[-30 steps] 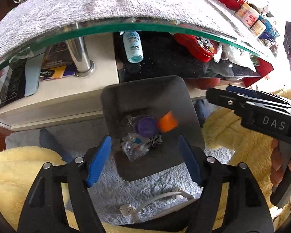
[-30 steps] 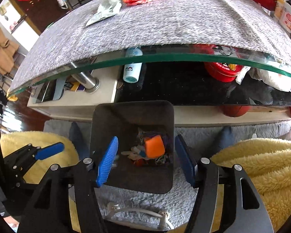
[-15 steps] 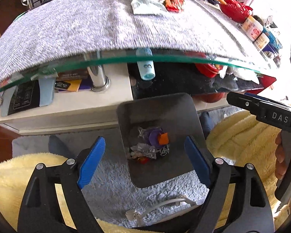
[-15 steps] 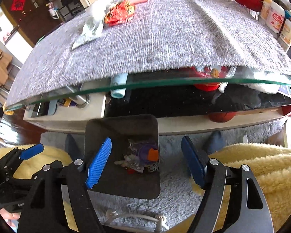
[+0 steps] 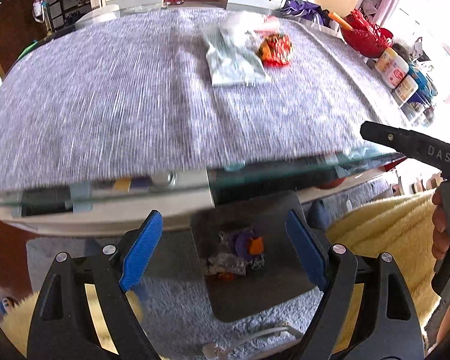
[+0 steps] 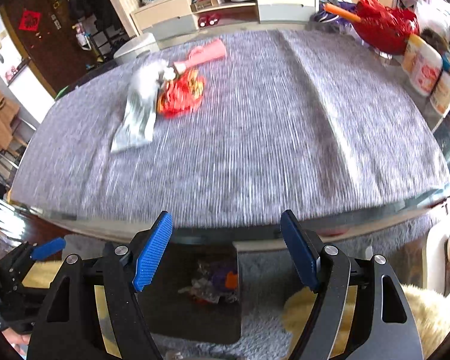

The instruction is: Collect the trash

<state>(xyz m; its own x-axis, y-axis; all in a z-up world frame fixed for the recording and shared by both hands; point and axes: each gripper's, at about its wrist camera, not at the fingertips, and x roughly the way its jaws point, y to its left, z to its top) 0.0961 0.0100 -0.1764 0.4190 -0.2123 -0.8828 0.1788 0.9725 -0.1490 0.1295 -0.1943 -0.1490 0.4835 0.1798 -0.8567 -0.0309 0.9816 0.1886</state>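
A dark square bin [image 5: 273,297] [image 6: 177,306] stands on the floor rug below the table edge, holding crumpled wrappers, a purple piece and an orange piece [image 5: 256,246]. My left gripper [image 5: 225,252] hangs open above it with nothing between its blue pads. My right gripper [image 6: 225,252] is open and empty too, raised near the table edge. On the grey table cloth lie a silvery packet [image 5: 234,63] [image 6: 136,114], a red-orange wrapper [image 5: 276,49] [image 6: 181,94], white crumpled paper [image 6: 151,75] and a pink item [image 6: 205,55]. The right gripper's body [image 5: 414,147] shows in the left wrist view.
A glass-topped table [image 5: 285,165] with a lower shelf of clutter stands ahead. A red basket [image 6: 384,31] and jars [image 6: 423,66] sit at the far right of the table. Yellow fluffy fabric [image 5: 384,228] lies beside the bin. A white cable [image 5: 255,336] lies on the rug.
Both grippers rose and tilted up, bringing the table top and its trash into view. An orange piece dropped from the right gripper into the bin, and both grippers' jaws spread wider.
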